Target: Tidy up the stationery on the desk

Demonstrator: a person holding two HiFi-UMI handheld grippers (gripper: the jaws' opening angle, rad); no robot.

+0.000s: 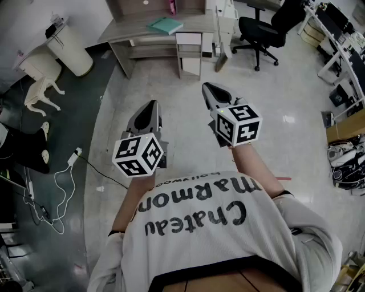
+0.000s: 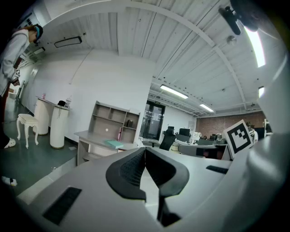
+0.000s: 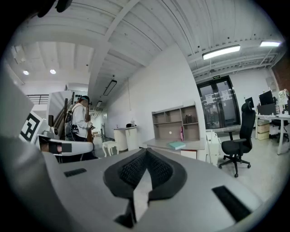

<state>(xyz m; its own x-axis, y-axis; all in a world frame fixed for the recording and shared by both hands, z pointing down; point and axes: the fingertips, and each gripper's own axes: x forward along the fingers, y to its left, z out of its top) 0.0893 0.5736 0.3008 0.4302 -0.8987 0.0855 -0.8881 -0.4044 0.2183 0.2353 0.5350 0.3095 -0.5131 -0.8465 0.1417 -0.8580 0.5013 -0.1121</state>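
Note:
A grey desk (image 1: 142,29) with a shelf unit stands far ahead across the floor. On it lies a teal notebook (image 1: 166,25), and a pink item (image 1: 172,7) stands on the shelf. My left gripper (image 1: 150,106) and right gripper (image 1: 209,89) are held side by side in front of the person's chest, well short of the desk. Both point level toward it. In the left gripper view the left gripper (image 2: 145,148) is shut and empty, with the notebook (image 2: 113,143) far beyond. In the right gripper view the right gripper (image 3: 146,151) is likewise shut on nothing, the notebook (image 3: 176,145) distant.
A black office chair (image 1: 262,31) stands right of the desk, a white drawer unit (image 1: 189,54) under it. A white cylindrical bin (image 1: 71,48), a white stool (image 1: 41,91) and a floor cable (image 1: 61,185) lie left. A person (image 3: 80,120) stands far left.

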